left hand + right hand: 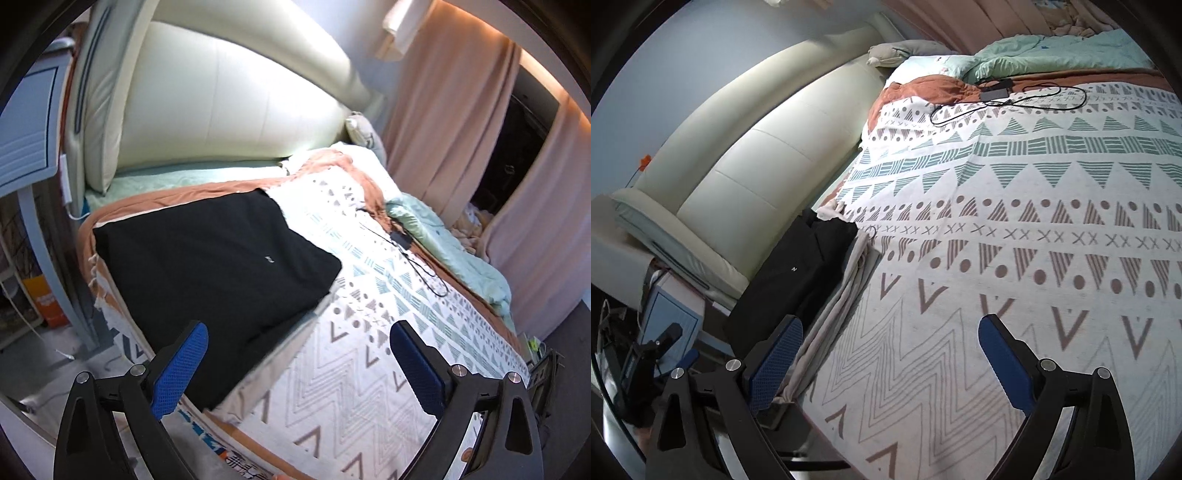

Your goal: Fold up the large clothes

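A folded black garment (210, 266) lies flat on top of a folded grey garment (280, 354) at the left corner of the bed. My left gripper (299, 354) is open and empty, held above the near edge of that pile. In the right wrist view the black garment (790, 280) and the grey layers (842, 295) lie to the left. My right gripper (890, 350) is open and empty over the patterned blanket (1015, 229), to the right of the pile. The left gripper (657, 350) shows at the far left edge.
A cream padded headboard (229, 103) runs along the back. A black charger and cable (402, 243) lie on the blanket near a mint duvet (465, 254). A blue cabinet (26, 133) stands at the left of the bed. Pink curtains (454, 122) hang on the right.
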`<state>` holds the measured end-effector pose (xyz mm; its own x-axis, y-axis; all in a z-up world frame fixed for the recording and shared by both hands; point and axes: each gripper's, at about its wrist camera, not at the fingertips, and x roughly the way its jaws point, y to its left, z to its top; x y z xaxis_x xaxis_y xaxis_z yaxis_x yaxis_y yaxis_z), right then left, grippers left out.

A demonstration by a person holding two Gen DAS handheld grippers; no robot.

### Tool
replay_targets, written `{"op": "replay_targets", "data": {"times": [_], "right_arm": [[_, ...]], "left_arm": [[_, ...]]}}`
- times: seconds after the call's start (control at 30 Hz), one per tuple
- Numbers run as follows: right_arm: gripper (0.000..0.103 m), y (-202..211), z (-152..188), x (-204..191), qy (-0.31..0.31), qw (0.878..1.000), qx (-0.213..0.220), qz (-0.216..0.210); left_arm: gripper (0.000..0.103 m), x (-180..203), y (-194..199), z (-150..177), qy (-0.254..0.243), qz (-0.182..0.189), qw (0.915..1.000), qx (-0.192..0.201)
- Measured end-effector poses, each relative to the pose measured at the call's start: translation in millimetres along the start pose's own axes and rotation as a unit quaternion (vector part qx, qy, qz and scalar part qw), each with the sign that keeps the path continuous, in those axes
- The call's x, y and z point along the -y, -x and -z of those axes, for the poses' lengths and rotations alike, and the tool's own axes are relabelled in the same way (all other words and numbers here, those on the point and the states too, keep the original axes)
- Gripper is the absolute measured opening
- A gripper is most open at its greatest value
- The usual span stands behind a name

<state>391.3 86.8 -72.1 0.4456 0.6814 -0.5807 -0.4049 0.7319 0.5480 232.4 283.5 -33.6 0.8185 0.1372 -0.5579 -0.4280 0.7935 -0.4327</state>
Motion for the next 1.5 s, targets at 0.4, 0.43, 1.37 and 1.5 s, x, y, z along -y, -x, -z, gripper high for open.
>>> {"op": "replay_targets", "data": {"times": [0.4,0.43,1.37,1.5], "right_arm": [[0.097,94,34,36,-0.023,0.998,0.043,0.035],[0.097,101,38,39,-0.024,0.998,0.045,0.037],[0.097,282,147,53,0.019,0.978,0.108,0.176],[0.097,295,164,42,0.025,0.975,0.109,0.192]], "left_arm": [[0.100,51,39,34,-0.058,0.036,0.9976,0.000],[0.100,56,44,38,-0.065,0.039,0.9971,0.002],[0.100,111,168,134,-0.189,0.090,0.9776,0.023],[0.100,109,187,146,-0.197,0.105,0.9745,0.020]]}}
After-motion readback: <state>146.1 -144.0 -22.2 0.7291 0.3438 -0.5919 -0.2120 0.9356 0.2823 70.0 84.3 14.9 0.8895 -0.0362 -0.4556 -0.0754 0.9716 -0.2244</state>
